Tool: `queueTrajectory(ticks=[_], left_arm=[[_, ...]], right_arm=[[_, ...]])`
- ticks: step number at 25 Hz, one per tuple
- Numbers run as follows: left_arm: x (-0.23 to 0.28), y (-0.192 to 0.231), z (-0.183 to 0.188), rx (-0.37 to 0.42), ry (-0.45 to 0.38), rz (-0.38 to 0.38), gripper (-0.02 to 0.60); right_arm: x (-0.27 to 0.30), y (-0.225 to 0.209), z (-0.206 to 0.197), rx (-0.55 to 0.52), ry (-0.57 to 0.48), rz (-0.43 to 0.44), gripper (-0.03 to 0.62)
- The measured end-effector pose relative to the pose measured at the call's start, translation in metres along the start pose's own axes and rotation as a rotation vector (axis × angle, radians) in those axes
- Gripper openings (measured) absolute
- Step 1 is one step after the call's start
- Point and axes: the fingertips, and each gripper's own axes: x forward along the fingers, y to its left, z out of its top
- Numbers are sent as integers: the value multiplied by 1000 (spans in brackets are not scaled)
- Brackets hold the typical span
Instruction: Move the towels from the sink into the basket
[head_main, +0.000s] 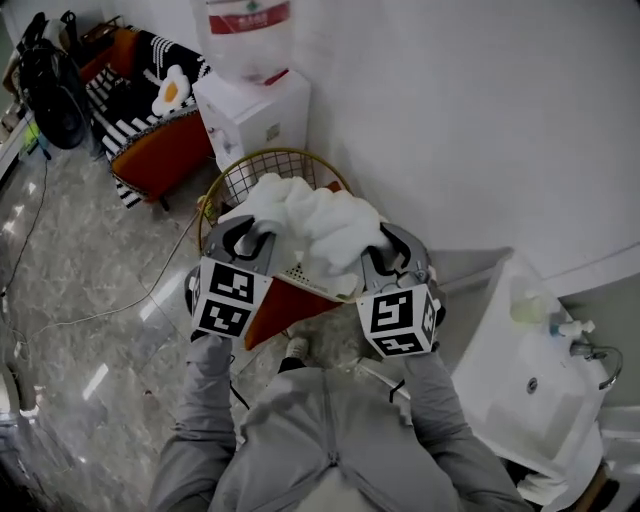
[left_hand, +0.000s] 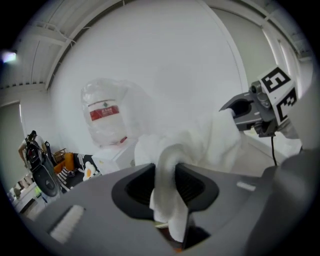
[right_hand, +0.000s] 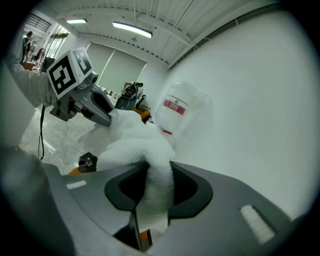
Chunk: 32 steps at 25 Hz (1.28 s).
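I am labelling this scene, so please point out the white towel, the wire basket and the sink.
white towel (head_main: 312, 222): head view, middle of the bunched cloth.
wire basket (head_main: 248, 180): head view, far wire wall below the rim.
sink (head_main: 560, 410): head view, bare floor of the basin.

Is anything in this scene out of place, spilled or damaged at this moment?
Nothing stands out. The white towel is bunched up, but the left gripper and the right gripper each clamp one end of it above the wire basket. No spill or damage shows on the floor or the sink.
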Motion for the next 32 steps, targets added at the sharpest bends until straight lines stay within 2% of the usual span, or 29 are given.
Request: queueTrajectory(ticks=[8,13,19,25,32], left_arm=[[95,0,-38,-66,97,-149,169],[135,-15,-75,-45,191,-210,170],[172,-30,-127,51,340,-256,171],[200,-40,-151,57,396,-284,170],[209,-38,-170,52,444,-292,170]], right_arm=[[73,5,-51,46,165,39,106],[106,29,-94,51,283,92,106],[134,61,-143,77,400,173,109],[154,71,-176,118,459,212,110],[171,87,-191,116,509,246,110]])
